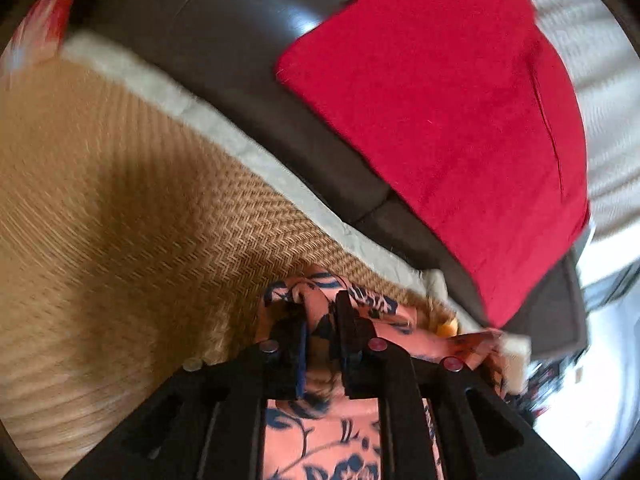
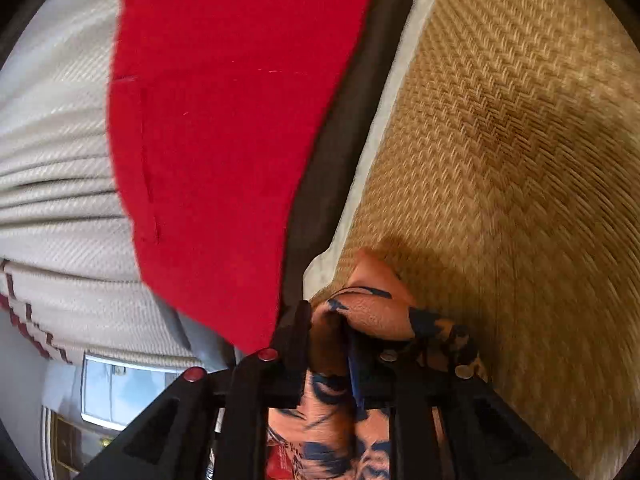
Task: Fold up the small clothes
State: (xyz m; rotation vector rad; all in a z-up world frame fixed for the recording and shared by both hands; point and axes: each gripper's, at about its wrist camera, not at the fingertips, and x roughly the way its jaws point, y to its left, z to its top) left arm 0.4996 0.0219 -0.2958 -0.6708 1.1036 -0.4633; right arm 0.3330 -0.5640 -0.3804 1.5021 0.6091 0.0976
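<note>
A small salmon-pink garment with a dark blue floral print is held up by both grippers over a woven tan mat. My left gripper is shut on a bunched edge of the garment, and cloth hangs below the fingers. My right gripper is shut on another bunched edge of the same garment, beside the mat's edge. The rest of the garment is hidden under the grippers.
A red cushion lies on a dark brown sofa beyond the mat's pale border. It also shows in the right wrist view, with cream ribbed fabric beside it. A window shows at lower left.
</note>
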